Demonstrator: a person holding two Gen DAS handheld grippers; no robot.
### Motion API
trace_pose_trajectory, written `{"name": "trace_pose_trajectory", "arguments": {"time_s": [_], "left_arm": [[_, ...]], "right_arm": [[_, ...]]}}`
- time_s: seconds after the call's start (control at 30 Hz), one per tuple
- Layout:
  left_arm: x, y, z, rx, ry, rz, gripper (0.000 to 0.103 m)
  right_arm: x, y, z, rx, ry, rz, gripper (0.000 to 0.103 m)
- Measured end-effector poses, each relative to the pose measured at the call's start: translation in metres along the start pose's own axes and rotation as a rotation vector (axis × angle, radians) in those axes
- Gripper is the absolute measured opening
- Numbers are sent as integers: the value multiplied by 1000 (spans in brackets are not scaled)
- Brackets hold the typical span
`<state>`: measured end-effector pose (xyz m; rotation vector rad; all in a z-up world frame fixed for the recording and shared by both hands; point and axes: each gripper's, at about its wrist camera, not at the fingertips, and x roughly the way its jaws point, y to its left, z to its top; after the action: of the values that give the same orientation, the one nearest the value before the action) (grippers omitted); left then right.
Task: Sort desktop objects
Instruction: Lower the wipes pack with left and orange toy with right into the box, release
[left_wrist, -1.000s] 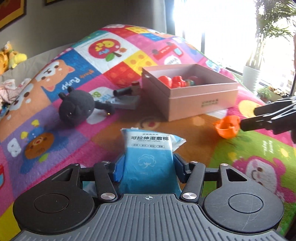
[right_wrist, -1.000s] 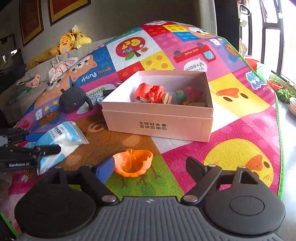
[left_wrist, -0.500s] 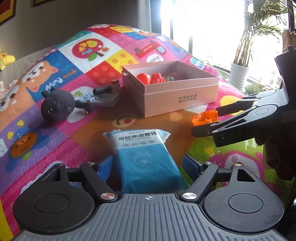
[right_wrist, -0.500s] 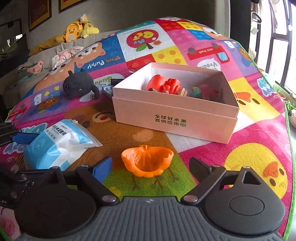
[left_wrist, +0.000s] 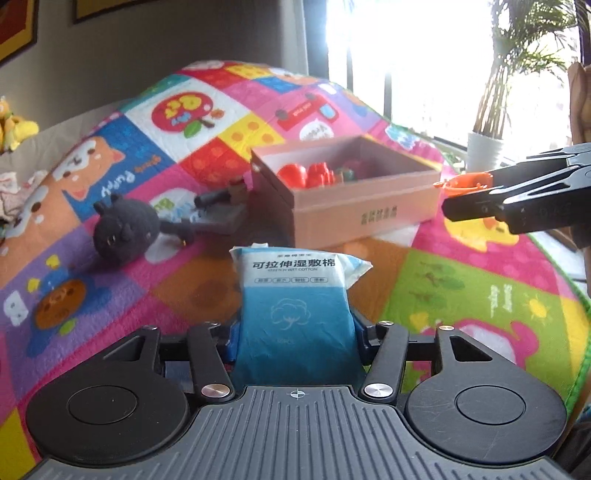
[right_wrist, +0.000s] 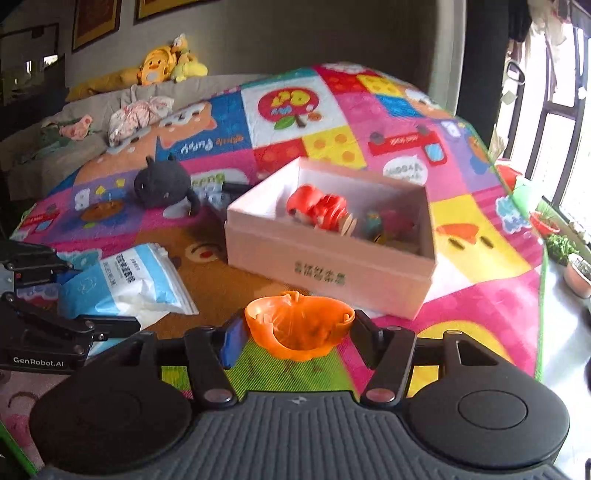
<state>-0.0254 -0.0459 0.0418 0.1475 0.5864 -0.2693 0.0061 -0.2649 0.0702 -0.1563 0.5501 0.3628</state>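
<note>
My left gripper (left_wrist: 295, 332) has its jaws closing, and its blue pads pinch the near end of a blue and white wet-cotton pack (left_wrist: 291, 280); the pack's far end points at the box. The same pack (right_wrist: 125, 280) shows at the left of the right wrist view. My right gripper (right_wrist: 297, 332) also has closing jaws, and both pads press the sides of an orange pumpkin-shaped cup (right_wrist: 299, 328). It holds the cup (left_wrist: 467, 182) above the mat, level with the rim of the open pink box (right_wrist: 325, 269). The box holds red and other small toys.
A black plush toy (left_wrist: 125, 229) and a grey toy (left_wrist: 221, 214) lie on the colourful play mat, left of the pink box (left_wrist: 354, 218). Potted plants (left_wrist: 484, 147) stand by the window on the right. A sofa with yellow plush toys (right_wrist: 162, 66) is at the back.
The left jaws let go of the pack half a second ago and have closed on it again. The right jaws closed on the orange cup and lifted it off the mat.
</note>
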Motion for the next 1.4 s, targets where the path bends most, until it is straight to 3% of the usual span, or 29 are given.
{"name": "trace_pose_trajectory", "arguments": {"time_s": [0.2,0.3,0.4,0.6,0.77,0.93,1.1,1.23,1.4], "left_arm": [[-42,-7,59,56,-228,44,59],[-46,-15,88,94,-299,74,59],[-39,-20,116,100,-319,56,59],[-1,-25,144,85,-303,55,59],[38,-12,161,5,-256,54,59],[93,-27,172,-25,-179,-8,59],[131,-23,152,-66,-73,35,63],[125,-3,122,-82,-48,68,80],[107,17,95,-124,-37,69,81]], "right_arm": [[-67,-30,34,84,-218,-15,60],[-84,-38,38,95,-278,-37,60],[-90,-44,35,104,-299,-51,60],[-79,-56,21,138,-273,-81,60],[-76,-72,6,158,-267,-95,60],[-58,-86,-4,197,-214,-102,60],[-44,-90,-6,203,-181,-94,60],[-31,-94,-4,215,-160,-78,60],[-4,-88,6,217,-117,-48,60]]}}
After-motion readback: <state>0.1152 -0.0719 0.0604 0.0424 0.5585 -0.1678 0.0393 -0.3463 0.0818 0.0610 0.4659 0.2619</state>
